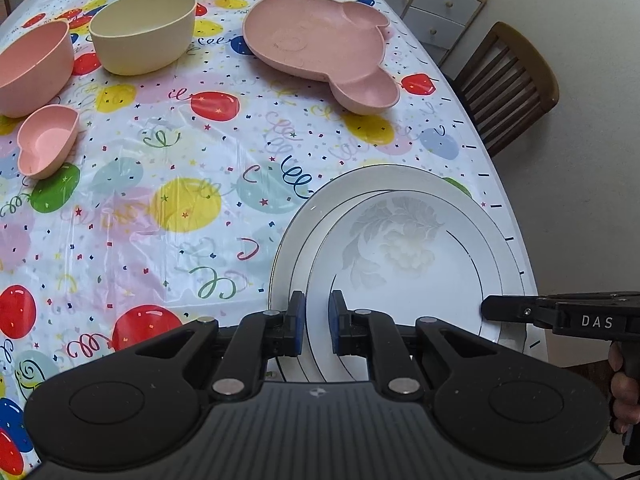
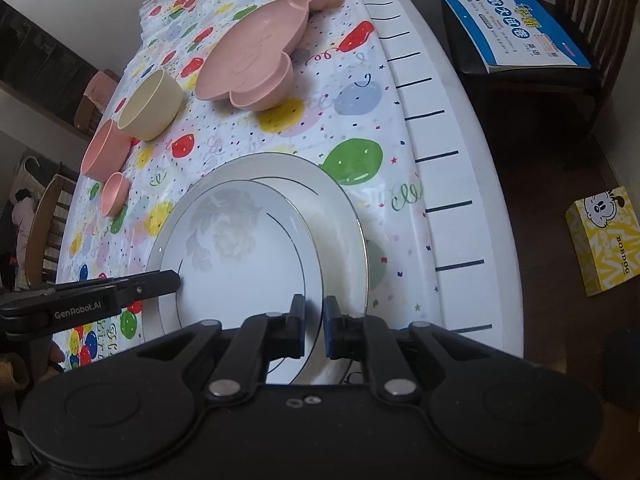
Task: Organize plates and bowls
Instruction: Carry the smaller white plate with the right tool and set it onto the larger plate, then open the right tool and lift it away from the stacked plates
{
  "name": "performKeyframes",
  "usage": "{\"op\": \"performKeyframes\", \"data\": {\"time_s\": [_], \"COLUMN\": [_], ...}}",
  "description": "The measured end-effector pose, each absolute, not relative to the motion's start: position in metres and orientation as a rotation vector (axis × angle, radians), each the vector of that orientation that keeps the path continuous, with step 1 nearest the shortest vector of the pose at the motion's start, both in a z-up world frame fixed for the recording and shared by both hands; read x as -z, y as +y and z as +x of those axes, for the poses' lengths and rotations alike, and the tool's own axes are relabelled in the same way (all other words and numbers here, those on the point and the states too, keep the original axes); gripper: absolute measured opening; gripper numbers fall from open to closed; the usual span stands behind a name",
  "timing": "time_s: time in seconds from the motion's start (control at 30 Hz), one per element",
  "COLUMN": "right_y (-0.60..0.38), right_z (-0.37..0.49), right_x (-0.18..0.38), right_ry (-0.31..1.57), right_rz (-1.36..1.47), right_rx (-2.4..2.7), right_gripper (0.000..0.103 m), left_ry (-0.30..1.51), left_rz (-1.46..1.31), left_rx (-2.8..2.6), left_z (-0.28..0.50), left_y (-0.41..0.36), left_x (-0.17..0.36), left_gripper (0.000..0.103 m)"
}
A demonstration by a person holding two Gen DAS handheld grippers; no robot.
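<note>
Both grippers, left gripper and right gripper, clamp the rim of the glossy round flowered plate. It lies on a wider white plate. Matte pink divided tray sits at twelve o'clock.

Home dining room (balloon tablecloth, chair)

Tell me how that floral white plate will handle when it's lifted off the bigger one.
The floral plate looks like glazed china: probably stiff, fairly heavy and breakable. Its glossy surface may slip in a narrow pinch at the rim. It rests off-centre on the larger white plate, so it could slide or clink when shifted.
</note>
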State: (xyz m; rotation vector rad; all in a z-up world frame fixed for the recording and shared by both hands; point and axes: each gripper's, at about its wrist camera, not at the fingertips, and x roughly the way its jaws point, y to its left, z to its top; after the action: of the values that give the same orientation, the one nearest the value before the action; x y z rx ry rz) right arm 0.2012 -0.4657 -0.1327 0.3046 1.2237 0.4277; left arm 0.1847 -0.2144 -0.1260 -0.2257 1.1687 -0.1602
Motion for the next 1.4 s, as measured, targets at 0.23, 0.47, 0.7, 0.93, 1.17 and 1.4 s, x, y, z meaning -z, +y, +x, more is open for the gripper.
{"op": "performKeyframes", "data": {"time_s": [0.23,0.47,0.7,0.93,1.17,1.4], "right_y": [-0.468,-0.464,-0.456,-0.452,-0.446,-0.434], "right_z": [0.207,0.208,0.206,0.202,0.189,0.183], "right_x": [0.130,0.126,0.121,0.110,0.089,0.071], "right_ry": [1.227,1.238,1.239,1.198,1.086,1.006], "right_rz": [0.279,0.224,0.145,0.087,0.024,0.018], "right_rx": [-0.434,-0.441,-0.458,-0.479,-0.504,-0.561], "right_gripper": [0.008,0.009,0.013,0.022,0.035,0.045], "left_ry": [1.207,1.211,1.212,1.176,1.097,1.004], "left_rz": [-0.219,-0.223,-0.231,-0.257,-0.258,-0.255], "left_rx": [0.159,0.150,0.128,0.106,0.086,0.030], "left_z": [0.189,0.190,0.186,0.171,0.154,0.135], "left_y": [-0.218,-0.219,-0.217,-0.209,-0.207,-0.198], "left_x": [0.127,0.127,0.125,0.114,0.091,0.067], "left_gripper": [0.012,0.012,0.012,0.012,0.012,0.048]}}
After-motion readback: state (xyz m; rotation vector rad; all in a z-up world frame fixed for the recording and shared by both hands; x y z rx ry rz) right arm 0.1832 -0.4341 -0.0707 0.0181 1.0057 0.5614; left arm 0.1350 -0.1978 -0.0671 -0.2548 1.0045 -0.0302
